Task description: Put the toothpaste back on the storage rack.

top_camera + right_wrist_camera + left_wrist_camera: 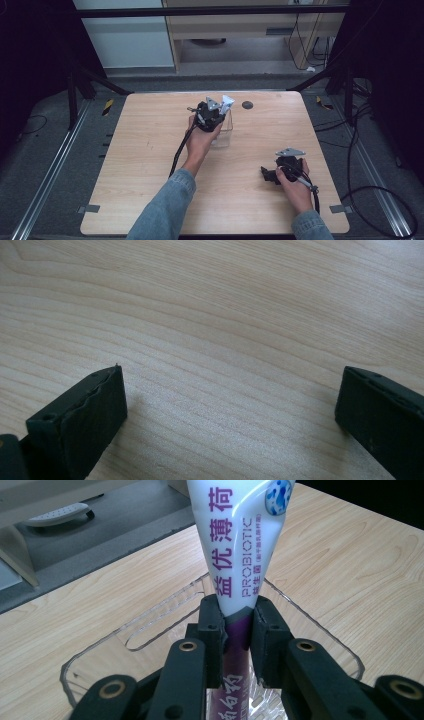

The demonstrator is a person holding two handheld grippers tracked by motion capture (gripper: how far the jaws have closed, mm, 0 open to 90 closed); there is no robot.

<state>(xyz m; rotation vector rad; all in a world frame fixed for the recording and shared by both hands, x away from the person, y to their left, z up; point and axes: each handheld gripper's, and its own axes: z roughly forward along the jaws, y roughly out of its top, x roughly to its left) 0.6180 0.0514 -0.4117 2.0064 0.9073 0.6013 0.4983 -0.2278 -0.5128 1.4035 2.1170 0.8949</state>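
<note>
Over on the left, the left gripper (214, 112) is being held out over the far middle of the wooden table (150, 200), with a denim sleeve (165, 210) reaching in from the bottom edge. Its jaws are being kept clamped tight on a toothpaste tube (240, 545), white up top with purple lettering and a purple lower part. In the left gripper view the tube is being pinched right around where white turns to purple, and it's standing pretty much upright, the wide flat end pointing up and away from the camera. The tube's lower end is being kept down inside a clear plastic container (150, 630) sitting on the table; whether it's touching the bottom can't be made out. From the high view the container (226, 134) is being partly covered by the hand and gripper, so just its see-through walls are showing. A small dark round spot (247, 105) is sitting on the table just right of that.

Further right and nearer the person, the right gripper (272, 175) is being held low over the table by the other hand (295, 187), well apart from the container. Its jaws are being held wide apart, with nothing but bare wood grain between them in the right gripper view.
</note>
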